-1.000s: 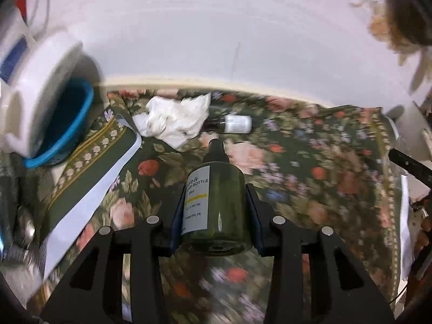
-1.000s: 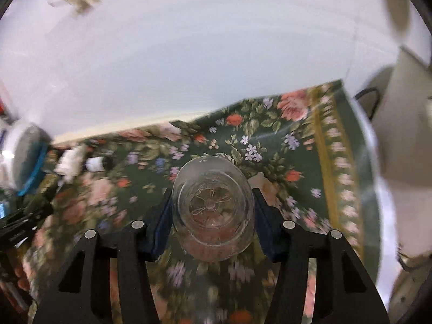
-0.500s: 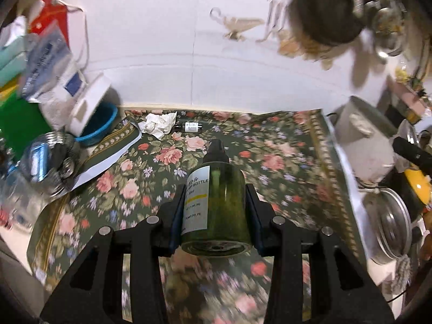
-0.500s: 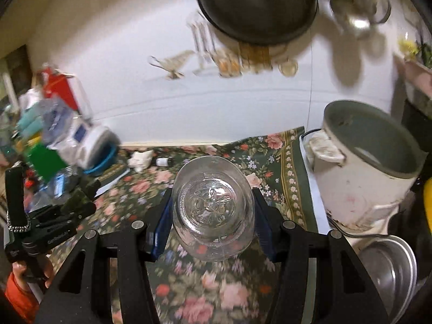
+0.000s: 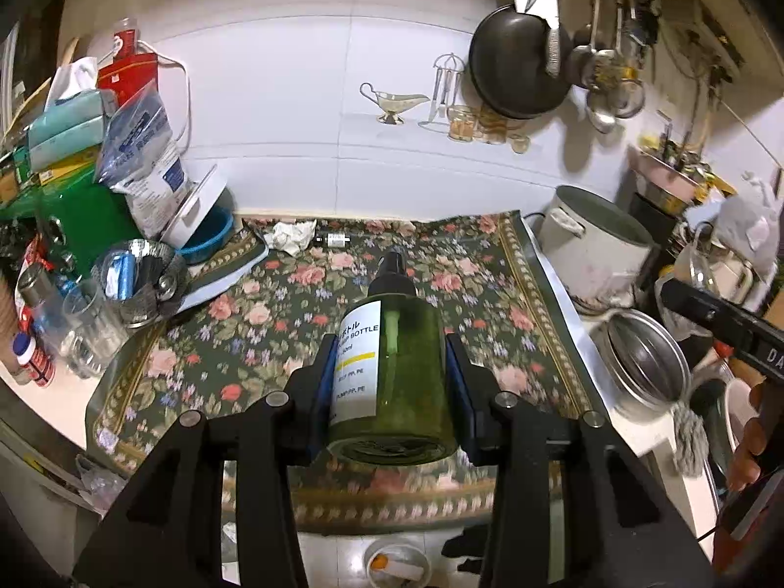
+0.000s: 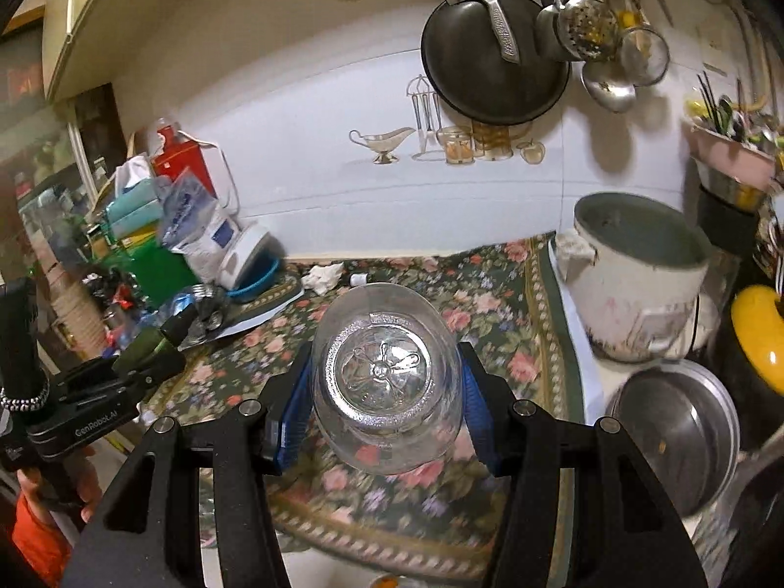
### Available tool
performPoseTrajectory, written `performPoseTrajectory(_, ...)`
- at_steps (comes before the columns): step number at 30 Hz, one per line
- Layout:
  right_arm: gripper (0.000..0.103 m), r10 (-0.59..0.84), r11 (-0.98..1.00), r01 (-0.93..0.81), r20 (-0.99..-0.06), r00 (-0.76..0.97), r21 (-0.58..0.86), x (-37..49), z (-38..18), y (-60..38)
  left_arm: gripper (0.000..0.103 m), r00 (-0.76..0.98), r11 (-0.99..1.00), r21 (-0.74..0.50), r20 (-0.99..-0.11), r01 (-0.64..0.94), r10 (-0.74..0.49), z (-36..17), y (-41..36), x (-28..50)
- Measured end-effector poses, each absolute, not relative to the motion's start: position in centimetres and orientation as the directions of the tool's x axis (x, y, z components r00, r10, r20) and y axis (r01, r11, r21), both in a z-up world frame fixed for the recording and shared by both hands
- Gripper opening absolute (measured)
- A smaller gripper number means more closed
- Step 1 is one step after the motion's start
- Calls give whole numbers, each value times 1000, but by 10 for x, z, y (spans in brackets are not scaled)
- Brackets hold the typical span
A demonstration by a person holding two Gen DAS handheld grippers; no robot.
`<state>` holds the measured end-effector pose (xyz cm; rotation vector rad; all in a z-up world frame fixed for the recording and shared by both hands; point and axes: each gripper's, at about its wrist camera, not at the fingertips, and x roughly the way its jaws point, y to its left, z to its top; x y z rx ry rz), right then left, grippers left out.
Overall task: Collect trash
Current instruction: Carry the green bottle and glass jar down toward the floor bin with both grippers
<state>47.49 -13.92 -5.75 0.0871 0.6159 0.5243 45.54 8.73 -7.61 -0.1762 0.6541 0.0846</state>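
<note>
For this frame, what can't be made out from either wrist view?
- Green pump bottle: small label print unreadable in the left view; left gripper covers its sides.
- Clear plastic bottle: only its base shows in the right view, cap end hidden.
- Small vial beside crumpled tissue: too small to identify.

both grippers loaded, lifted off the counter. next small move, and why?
Probably carry both loads toward a bin and release there. The left gripper is shut on the green pump bottle and the right gripper on the clear plastic bottle, so neither can pick up the crumpled tissue or small vial lying on the floral mat. No bin is clearly visible.
</note>
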Motion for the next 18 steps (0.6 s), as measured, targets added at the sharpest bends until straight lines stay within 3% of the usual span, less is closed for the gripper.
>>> performPoseTrajectory(5,51,463,886,-390,-549,696,252,429,-71,-125,41,792,980,-184,-609,-82,-48,-87,103,400)
performPoseTrajectory(18,51,402,915,-286,-585,704,285,296,-89,-92,41,779,984,-163,-625,-67,-51,-95,137,265)
